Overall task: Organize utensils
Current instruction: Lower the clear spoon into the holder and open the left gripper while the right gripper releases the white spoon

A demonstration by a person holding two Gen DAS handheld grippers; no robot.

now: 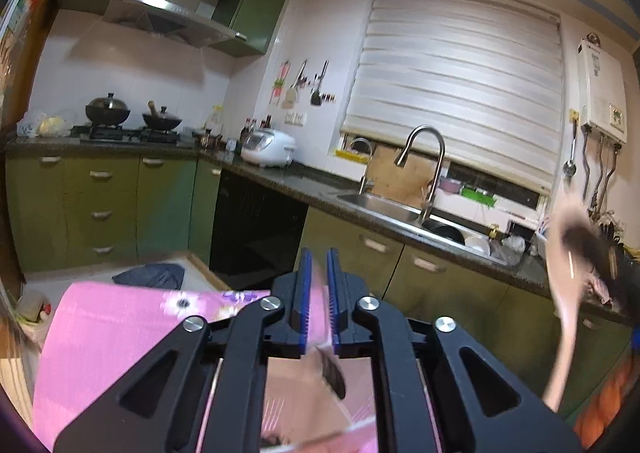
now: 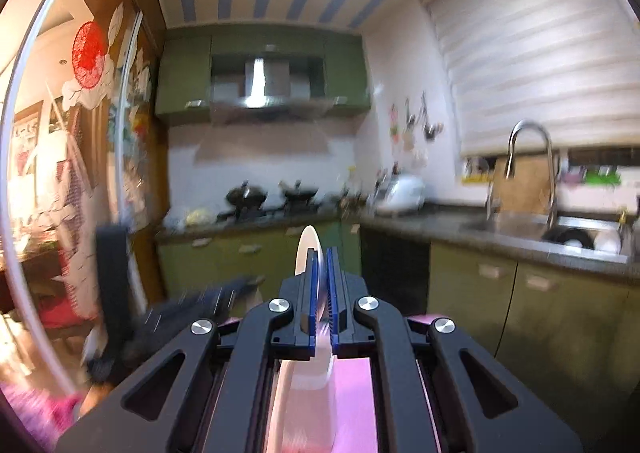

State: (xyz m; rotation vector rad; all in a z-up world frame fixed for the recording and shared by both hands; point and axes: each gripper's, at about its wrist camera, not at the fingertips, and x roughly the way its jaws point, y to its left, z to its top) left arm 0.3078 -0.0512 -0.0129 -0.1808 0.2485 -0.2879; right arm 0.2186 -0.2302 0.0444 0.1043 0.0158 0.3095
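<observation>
1. A pale spoon (image 2: 308,249) is seen clamped edge-on in the right gripper (image 2: 322,285). Its rounded bowl stands up past the fingertips and its handle runs back down towards the pink cloth (image 2: 356,393). The long axis is thus judged to lie roughly along the fingers, well above the cloth.
2. The right jaws are clenched on this spoon, and no gap is seen beside it.
3. A second utensil (image 1: 332,373), wooden with a dark end, is seen low in the left wrist view. It lies aslant just above the pink cloth, under the rear of the left gripper (image 1: 319,285).
4. The left jaws stand narrowly apart with a pale blur between them. Whether the pads press on the second utensil cannot be told.
5. No holder or tray is seen on the pink cloth, so the destination cannot be identified.
6. The coming move is judged to turn on the spoon's axis. With the bowl uppermost and the handle towards the cloth, it could be lowered handle-first with little turning of the wrist. The right hand is the nearer, since the spoon is already held by it.
</observation>
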